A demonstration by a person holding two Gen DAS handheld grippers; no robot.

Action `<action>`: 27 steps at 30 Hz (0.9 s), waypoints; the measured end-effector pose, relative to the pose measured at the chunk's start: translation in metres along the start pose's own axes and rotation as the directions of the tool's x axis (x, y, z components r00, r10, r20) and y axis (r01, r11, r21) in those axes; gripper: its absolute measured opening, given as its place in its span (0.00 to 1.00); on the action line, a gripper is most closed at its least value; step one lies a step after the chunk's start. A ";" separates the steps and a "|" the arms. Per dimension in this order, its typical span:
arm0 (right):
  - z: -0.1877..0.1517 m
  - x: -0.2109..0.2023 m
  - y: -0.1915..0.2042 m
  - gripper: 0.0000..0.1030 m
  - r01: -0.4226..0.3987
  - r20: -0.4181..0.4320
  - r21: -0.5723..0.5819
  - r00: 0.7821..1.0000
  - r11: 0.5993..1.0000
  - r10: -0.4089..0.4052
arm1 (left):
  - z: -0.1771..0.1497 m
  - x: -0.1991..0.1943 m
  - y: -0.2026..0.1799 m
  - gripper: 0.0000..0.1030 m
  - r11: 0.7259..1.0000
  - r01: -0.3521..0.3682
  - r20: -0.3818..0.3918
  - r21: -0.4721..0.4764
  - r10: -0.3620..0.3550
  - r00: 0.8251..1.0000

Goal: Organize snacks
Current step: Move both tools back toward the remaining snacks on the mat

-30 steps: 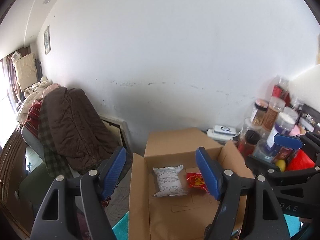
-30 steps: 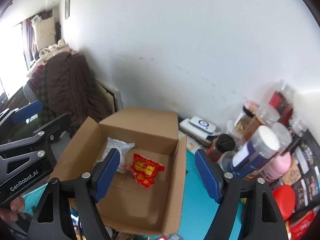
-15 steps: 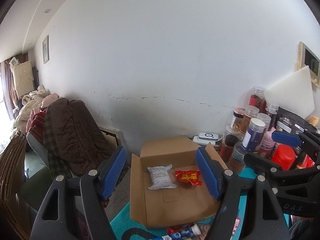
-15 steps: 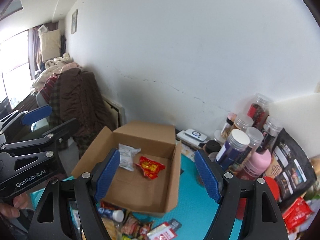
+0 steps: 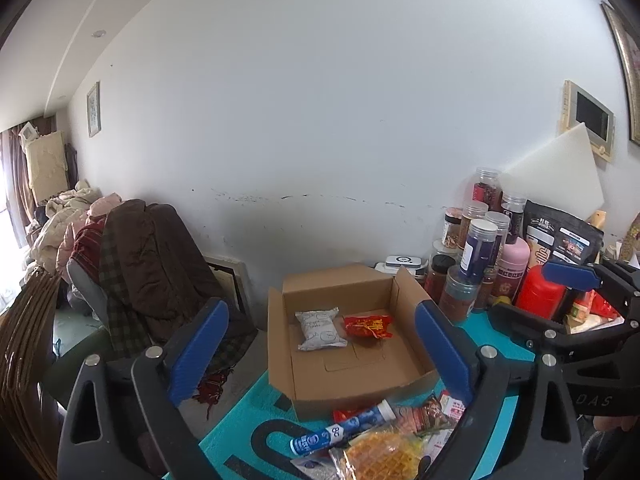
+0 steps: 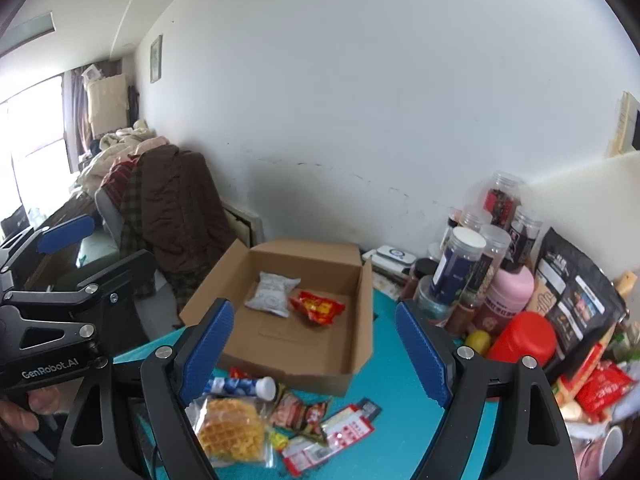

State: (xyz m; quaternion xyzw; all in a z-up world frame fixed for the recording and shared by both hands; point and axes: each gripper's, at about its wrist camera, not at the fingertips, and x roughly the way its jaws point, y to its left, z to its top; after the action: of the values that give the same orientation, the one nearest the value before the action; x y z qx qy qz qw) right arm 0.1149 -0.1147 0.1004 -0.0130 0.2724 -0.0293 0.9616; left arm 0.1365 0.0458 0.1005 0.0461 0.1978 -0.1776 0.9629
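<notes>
The open cardboard box (image 6: 304, 320) on the teal mat (image 6: 396, 392) holds two snacks so far, a white packet (image 6: 272, 294) and a red packet (image 6: 318, 307) side by side near its back wall. Much is left: a waffle pack (image 6: 230, 434), a blue tube (image 6: 240, 386) and several small sachets (image 6: 320, 424) lie loose just before the box. The left gripper (image 5: 320, 354) and right gripper (image 6: 310, 350) are both empty, their jaws opening, so the next pick looks about to start
</notes>
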 end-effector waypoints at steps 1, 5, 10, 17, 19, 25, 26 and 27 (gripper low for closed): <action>-0.003 -0.003 0.001 0.82 -0.001 0.002 0.000 1.000 1.000 0.001 | -0.003 -0.004 0.000 0.95 1.000 0.002 0.005 0.003 -0.002 1.000; -0.017 -0.013 0.006 0.82 0.010 0.011 -0.005 1.000 1.000 -0.010 | -0.015 -0.015 -0.001 0.95 0.999 0.028 -0.009 0.016 -0.028 1.000; -0.035 -0.020 0.011 0.84 0.018 0.017 -0.007 1.000 1.000 -0.017 | -0.030 -0.023 -0.003 0.95 0.998 0.059 -0.036 0.018 -0.058 0.998; -0.069 -0.021 0.014 0.84 0.011 -0.018 0.016 1.000 1.000 -0.011 | -0.057 -0.030 -0.005 0.95 0.995 0.096 -0.070 0.008 -0.096 0.993; -0.079 -0.019 0.016 0.84 0.010 -0.031 0.018 0.999 1.000 -0.010 | -0.064 -0.030 -0.005 0.95 0.994 0.109 -0.082 0.006 -0.109 0.991; -0.105 -0.011 0.024 0.84 -0.009 -0.050 0.011 0.999 1.000 0.010 | -0.090 -0.021 -0.001 0.95 0.989 0.148 -0.152 -0.030 -0.150 0.977; -0.108 -0.010 0.025 0.84 -0.012 -0.054 0.013 0.998 1.000 0.012 | -0.094 -0.020 0.000 0.95 0.988 0.152 -0.161 -0.033 -0.155 0.975; -0.112 -0.008 0.027 0.84 -0.015 -0.059 0.014 0.998 1.000 0.016 | -0.098 -0.018 0.000 0.95 0.987 0.154 -0.169 -0.036 -0.158 0.973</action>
State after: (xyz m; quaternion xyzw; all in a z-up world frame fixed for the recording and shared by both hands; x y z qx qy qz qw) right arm 0.0509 -0.0885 0.0080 -0.0035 0.3005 -0.0241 0.9535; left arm 0.0849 0.0673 0.0178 0.0346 0.2849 -0.2458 0.9258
